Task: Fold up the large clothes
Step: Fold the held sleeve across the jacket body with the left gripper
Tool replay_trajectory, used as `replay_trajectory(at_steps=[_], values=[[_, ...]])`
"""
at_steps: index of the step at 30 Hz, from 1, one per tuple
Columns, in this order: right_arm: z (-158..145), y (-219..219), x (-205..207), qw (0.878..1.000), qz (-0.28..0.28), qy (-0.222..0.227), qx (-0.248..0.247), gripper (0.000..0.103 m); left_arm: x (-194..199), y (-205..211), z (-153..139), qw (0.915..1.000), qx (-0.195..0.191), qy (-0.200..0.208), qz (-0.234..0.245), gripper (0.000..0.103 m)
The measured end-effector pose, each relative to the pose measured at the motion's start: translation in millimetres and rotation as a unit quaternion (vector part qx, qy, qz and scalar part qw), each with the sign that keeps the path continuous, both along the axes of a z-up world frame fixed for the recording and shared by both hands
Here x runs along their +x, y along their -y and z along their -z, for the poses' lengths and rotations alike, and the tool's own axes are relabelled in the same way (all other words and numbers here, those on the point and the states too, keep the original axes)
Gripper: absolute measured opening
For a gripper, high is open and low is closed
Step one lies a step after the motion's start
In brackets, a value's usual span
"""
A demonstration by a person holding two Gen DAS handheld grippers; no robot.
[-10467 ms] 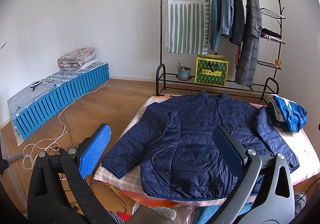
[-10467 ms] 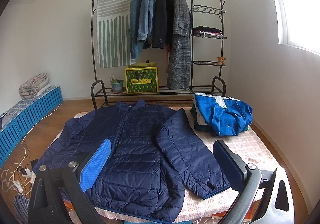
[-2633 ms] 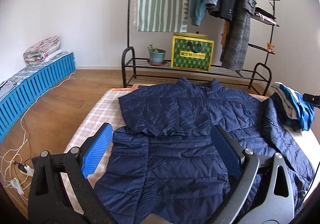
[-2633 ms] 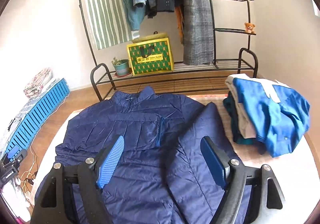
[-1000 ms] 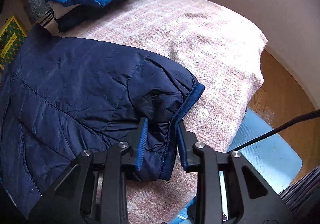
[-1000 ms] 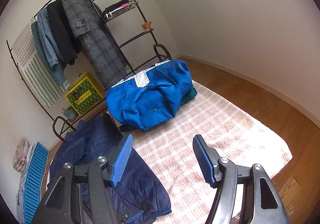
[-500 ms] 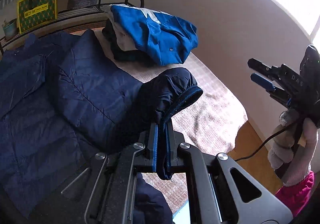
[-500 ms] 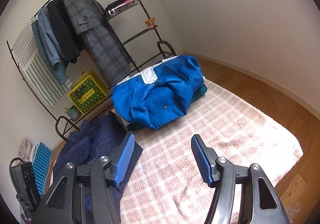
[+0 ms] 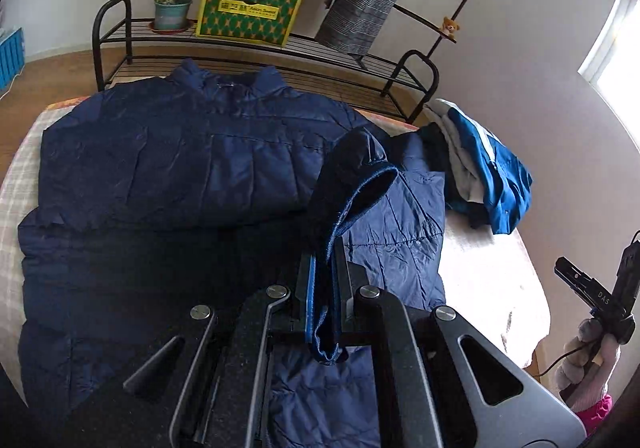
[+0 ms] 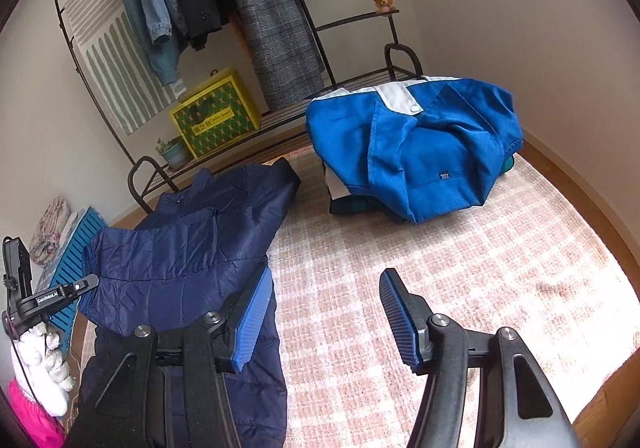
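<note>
The left gripper [image 9: 324, 288] clamps the cuff [image 9: 360, 188] of the jacket [image 9: 168, 168] spread on the bed [image 10: 440, 248], lifting the sleeve to fold it inward, while the right gripper [image 10: 326, 312] hangs open and empty.

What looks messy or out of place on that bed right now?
Only the bright blue jacket: it lies rumpled on a loose pile of clothes at the far corner of the bed, not folded flat. The navy jacket is simply mid-fold, its sleeve cuff pinched in the left gripper.
</note>
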State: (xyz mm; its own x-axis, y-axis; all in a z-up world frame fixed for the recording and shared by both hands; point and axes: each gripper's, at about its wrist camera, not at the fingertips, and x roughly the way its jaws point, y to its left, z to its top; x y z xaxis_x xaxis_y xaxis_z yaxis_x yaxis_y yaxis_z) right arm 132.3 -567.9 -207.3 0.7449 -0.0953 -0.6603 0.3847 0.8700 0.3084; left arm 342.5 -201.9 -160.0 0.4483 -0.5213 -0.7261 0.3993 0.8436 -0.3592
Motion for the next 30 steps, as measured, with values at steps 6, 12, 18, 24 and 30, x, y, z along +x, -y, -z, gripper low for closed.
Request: replay_trajectory(at_steps=[6,12,18,24,30], values=[[11.8,-37.1,31.1,0.998,-0.039,-0.028,-0.033,0.059,49.8,-62.5,29.1,0.9979,0.015,-0.008,-0.062,0.004],[18.2,-57.6,50.8,0.996,-0.065,-0.043,-0.050,0.059,98.9,-104.0,55.5,0.9933,0.017,-0.023,-0.112,0.004],[28.2,-72.0,65.3,0.993,-0.083,-0.061,-0.060,0.059,138.5,-139.4,77.1,0.9887,0.011,-0.031,-0.146,0.004],[35.7,-86.3,73.3,0.989,-0.104,-0.076,-0.073,0.059,169.9,-154.1,94.9,0.9865,0.027,-0.031,-0.158,0.004],[35.5,-95.9,74.5,0.987,-0.116,-0.077,-0.078,0.059,191.8,-151.3,108.2,0.9851,0.039,-0.033,-0.164,0.004]])
